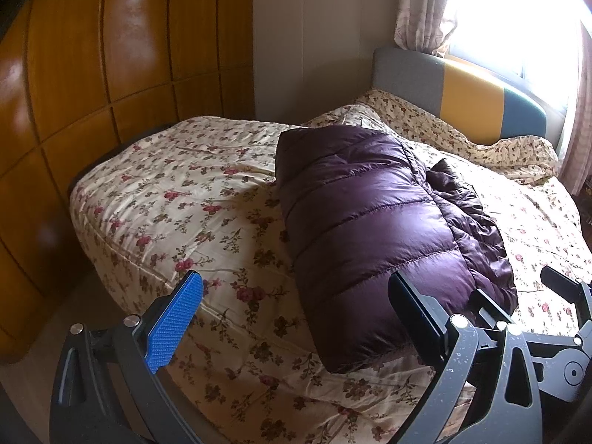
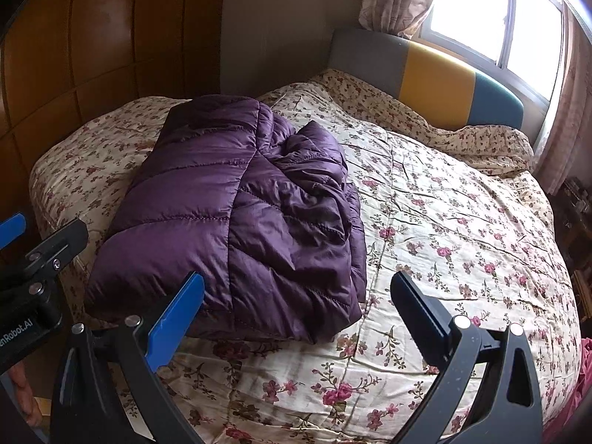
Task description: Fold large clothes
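Your left gripper (image 1: 296,314) and right gripper (image 2: 298,314) both gape, holding nothing. The shiny purple quilted puffer jacket (image 2: 236,218) lies folded on the floral bedspread (image 2: 444,222), its sleeves hidden.

The window (image 1: 518,18) is blown out to white, so nothing beyond its glass can be told. The purple jacket (image 2: 240,214) hides the bedspread (image 2: 444,222) beneath it, and its sleeves are folded out of sight. The left claw (image 2: 33,259) is cut off by the right wrist view's left edge.
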`<action>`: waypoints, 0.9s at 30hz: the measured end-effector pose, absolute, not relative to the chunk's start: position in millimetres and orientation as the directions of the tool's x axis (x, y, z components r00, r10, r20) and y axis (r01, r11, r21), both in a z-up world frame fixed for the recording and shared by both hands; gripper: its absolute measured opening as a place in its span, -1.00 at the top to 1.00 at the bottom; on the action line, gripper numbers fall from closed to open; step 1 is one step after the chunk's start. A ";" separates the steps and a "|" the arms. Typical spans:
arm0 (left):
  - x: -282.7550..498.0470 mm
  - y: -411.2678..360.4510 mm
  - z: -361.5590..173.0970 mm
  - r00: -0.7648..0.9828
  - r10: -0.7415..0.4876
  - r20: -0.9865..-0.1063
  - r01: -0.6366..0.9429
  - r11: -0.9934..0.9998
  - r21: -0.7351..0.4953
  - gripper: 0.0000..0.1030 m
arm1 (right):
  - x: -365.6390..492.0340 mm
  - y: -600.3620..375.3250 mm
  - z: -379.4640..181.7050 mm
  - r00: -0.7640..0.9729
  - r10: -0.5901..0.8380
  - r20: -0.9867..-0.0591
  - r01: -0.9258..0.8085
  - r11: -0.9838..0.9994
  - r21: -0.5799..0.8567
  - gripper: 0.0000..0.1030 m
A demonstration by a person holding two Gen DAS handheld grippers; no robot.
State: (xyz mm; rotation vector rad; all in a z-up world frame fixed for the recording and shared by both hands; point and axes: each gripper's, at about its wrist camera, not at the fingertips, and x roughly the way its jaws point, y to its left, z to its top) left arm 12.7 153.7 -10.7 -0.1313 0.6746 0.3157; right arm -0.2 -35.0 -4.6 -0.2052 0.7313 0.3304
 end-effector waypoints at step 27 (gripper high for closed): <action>15.7 155.4 -19.8 0.724 0.230 -0.650 -0.339 0.940 -0.045 -0.93 | 5.4 -34.9 -9.3 0.691 0.220 -0.689 -0.365 0.928 -0.070 -0.95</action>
